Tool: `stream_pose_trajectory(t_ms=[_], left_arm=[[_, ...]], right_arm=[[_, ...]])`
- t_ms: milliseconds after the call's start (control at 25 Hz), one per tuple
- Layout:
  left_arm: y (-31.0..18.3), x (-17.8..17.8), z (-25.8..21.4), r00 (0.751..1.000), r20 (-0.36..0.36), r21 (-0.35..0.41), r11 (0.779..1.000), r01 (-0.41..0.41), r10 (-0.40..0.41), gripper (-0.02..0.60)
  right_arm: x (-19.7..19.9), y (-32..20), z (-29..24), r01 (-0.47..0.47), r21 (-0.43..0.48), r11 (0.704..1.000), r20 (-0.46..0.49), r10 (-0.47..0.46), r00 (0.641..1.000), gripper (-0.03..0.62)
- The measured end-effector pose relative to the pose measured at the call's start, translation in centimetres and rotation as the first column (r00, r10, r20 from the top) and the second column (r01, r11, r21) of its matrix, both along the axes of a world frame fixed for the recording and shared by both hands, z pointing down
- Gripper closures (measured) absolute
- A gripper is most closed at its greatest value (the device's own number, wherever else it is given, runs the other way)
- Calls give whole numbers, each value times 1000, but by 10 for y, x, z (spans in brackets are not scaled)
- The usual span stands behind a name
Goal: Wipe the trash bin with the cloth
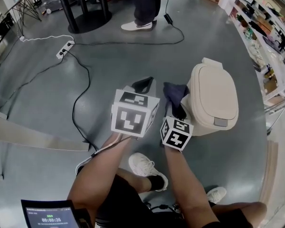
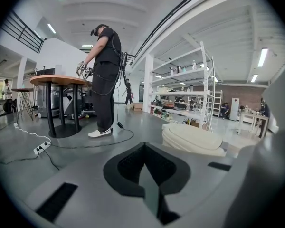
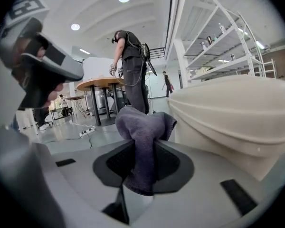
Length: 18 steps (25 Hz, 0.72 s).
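Down closest to the camera you've got the person's bare forearms and a white sneaker point(image 1: 143, 164) planted on the floor, so they're standing right over the job. Next out, the left gripper point(image 1: 143, 83) has its jaws pinched together with nothing in them and hangs just left of the bin, parked out of the way I'd guess. The right gripper point(image 1: 177, 112) is clamped on a dark purplish cloth point(image 3: 143, 141). It's soft terry-looking stuff bunched into a lump that pokes out past the tips, which makes sense since you want a fat pad leading when you wipe. That lump sits right beside the left flank of the trash bin point(image 1: 213, 99), maybe touching it, can't quite tell. The bin itself stands on the floor just ahead of the right gripper: smooth cream plastic, rounded body, domed lid, little grey tab at the near edge. Farther off, a black cable point(image 1: 74, 110) snakes over glossy grey concrete to a white power strip point(image 1: 65, 49), then there's someone else's shoe point(image 1: 138, 25) and metal shelving point(image 1: 268, 27).
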<state>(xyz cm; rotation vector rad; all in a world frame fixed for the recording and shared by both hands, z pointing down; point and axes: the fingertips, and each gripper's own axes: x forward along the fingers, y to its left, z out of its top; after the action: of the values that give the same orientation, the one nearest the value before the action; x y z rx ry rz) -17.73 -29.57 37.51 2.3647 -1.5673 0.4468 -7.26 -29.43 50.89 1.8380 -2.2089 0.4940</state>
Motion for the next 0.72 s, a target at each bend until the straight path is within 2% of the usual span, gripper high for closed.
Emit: stream_pose_trajectory(t_ms=[200,360,600,720], left_arm=[[-2,-13,-2,999,-37,-9,999,39,-40,581],[-3,-11,-5,998,-39,-1,999,43,-43,581],[0,-7,-7,999,-35,29,999,18,-17,581],[0,-7,-8,999,-38,30,999,21,-20,581]], right_arm=[[6,-24,3,-70,-43,997,53,73,996,490],[12,-25,29,-117,-106,987,60,124,991,490],[18,-23,79,-130,-158,979,-29,127,992,490],[21,-23,108,-139,-219,966,-58,129,990,490]])
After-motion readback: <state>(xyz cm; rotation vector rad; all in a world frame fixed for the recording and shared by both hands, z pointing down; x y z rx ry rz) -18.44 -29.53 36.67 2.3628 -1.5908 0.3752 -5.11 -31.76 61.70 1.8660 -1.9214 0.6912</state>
